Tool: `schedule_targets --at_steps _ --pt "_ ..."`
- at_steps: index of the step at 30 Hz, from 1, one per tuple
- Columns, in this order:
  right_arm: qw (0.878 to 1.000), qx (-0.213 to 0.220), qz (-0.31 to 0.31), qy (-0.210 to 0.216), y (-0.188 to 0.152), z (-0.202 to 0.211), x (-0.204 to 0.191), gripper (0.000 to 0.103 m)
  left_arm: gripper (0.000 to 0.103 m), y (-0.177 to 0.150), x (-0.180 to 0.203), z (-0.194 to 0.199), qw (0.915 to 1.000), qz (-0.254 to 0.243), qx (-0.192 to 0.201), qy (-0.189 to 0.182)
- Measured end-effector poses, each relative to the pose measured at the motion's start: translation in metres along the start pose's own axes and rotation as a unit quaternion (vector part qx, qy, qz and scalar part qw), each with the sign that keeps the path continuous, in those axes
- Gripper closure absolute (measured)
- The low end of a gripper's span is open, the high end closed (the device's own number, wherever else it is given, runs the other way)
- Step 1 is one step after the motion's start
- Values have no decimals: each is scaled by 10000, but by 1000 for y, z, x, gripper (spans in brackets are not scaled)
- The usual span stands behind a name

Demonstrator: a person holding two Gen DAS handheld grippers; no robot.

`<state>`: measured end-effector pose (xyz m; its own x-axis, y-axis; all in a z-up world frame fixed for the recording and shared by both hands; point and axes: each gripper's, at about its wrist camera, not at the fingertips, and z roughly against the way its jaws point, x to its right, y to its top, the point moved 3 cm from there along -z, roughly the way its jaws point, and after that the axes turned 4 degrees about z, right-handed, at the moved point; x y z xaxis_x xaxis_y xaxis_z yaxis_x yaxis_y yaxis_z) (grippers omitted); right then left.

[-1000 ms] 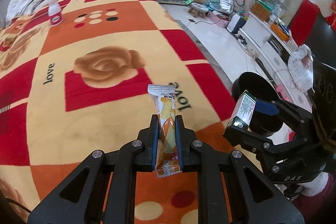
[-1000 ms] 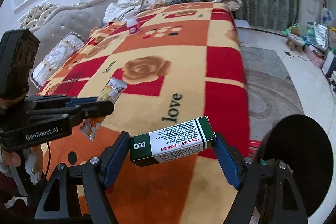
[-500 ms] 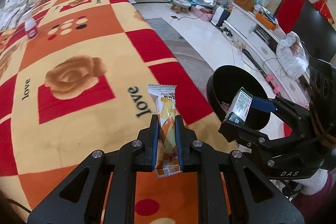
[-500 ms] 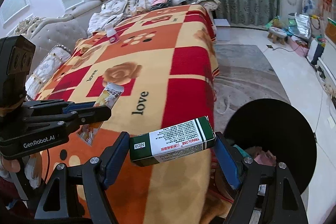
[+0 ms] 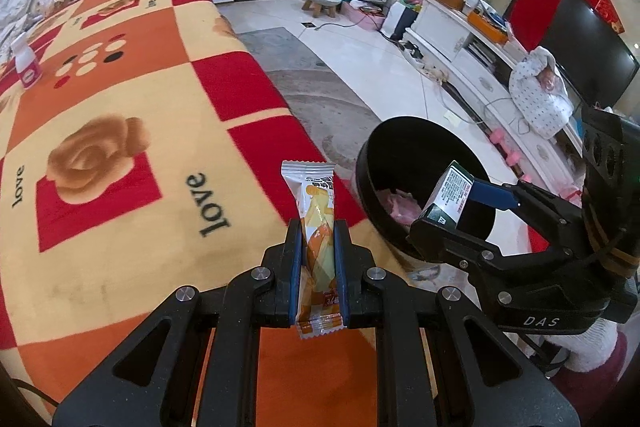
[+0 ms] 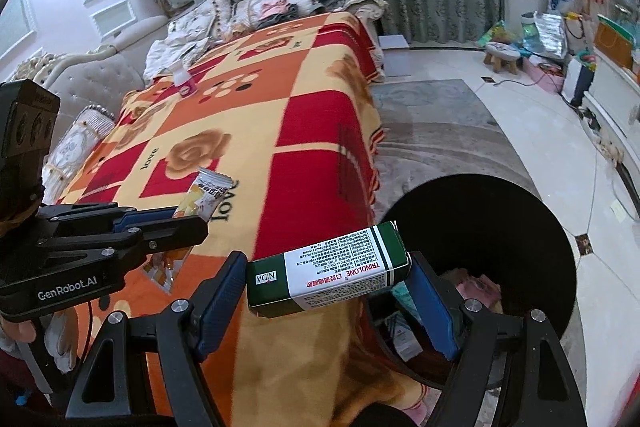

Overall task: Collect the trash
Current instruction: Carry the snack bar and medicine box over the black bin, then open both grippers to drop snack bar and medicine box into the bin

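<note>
Pinching between left tongs (image 5: 317, 259) an upright snack wrapper (image 5: 316, 223) (right tongs (image 6: 328, 295) clamping green box (image 6: 328, 269))

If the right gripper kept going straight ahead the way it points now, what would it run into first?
Probably the near rim of the round black trash bin. The right gripper, shut on the green and white cardboard box, points toward the gap between the bin and the red and orange patterned blanket; depth is unclear, so it could brush the blanket's hanging edge.

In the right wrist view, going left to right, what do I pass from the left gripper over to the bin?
Left gripper → snack wrapper that it holds → green and white box held in the right gripper → black trash bin on the floor beside the blanket.
</note>
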<state>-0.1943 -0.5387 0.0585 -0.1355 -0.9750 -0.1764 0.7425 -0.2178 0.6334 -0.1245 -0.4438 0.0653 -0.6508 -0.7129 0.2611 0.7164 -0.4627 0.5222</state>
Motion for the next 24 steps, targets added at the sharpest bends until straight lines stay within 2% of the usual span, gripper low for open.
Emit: schedule_targets --at_steps 24 --pt "9985 -41 -463 -280 -16 12 53 25 90 15 41 -26 9992 -209 -133 -314"
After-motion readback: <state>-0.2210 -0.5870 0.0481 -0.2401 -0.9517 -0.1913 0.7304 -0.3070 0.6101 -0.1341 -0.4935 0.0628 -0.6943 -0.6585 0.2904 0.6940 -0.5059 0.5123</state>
